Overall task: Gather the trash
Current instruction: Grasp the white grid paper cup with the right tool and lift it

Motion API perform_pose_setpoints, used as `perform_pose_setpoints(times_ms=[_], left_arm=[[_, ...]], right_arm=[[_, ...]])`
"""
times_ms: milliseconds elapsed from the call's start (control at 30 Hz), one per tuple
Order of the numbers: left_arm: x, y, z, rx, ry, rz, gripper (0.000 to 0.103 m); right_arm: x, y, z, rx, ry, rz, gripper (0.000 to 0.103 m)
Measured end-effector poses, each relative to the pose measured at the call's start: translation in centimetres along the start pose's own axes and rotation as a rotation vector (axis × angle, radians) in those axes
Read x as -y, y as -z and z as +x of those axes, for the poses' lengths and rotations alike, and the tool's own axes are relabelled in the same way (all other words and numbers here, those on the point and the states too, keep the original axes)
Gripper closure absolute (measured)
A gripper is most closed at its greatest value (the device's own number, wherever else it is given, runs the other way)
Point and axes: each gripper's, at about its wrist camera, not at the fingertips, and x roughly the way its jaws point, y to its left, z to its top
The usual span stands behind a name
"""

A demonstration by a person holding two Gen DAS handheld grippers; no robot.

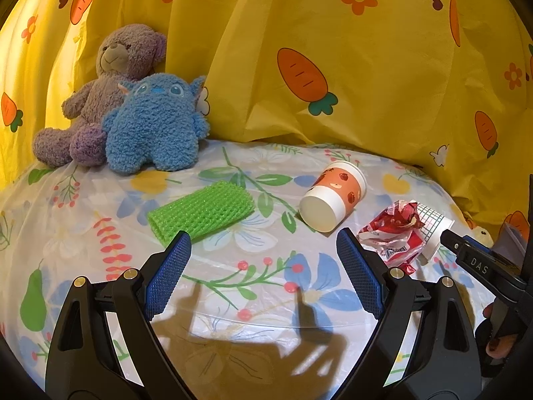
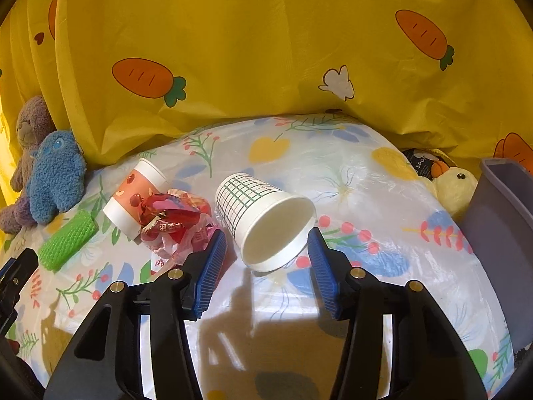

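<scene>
Right gripper reaching, spread wide, around the tipped green-grid white paper cup.
Cup lying on the floral tabletop beside a crumpled red wrapper; left gripper hovering spread apart.

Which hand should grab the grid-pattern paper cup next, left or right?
Right. The right tool is open, with the grid cup lying on its side just ahead of its fingertips. The left tool is open too, but faces bare cloth between the green mesh sleeve and orange cup.
</scene>
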Motion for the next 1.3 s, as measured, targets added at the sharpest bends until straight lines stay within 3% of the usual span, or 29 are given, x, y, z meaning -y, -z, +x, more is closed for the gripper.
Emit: perform_pose_setpoints(times_ms=[200, 467, 633, 867, 1000, 1300], left_arm=[[-0.5, 0.0, 0.3, 0.0, -0.009, -0.018, 0.016], [-0.6, 0.1, 0.4, 0.001, -0.002, -0.017, 0.016], [0.1, 0.0, -0.5, 0.025, 0.026, 0.0, 0.016], [2.6, -0.1, -2.1, 0.039, 0.13, 0.052, 0.016], [5.2, -0.1, -1.6, 0.0, 0.218, 0.086, 0.016], [12.1, 0.4, 3.0, -0.101, 0.232, 0.204, 0.018]], right_arm=[[-0.4, -0.2, 2.2, -0.05, -0.033, 0.013, 0.067], [-0.9, 0.0, 2.8, -0.067, -0.08, -0.002, 0.098], [-0.5, -0.2, 1.2, -0.024, -0.087, -0.001, 0.099], [0.2, 0.1, -2.7, 0.061, -0.049, -0.029, 0.099], [1.4, 0.5, -4.6, 0.094, -0.034, -0.016, 0.099], [4.2, 1.6, -6.4, 0.108, -0.002, 0.02, 0.099]])
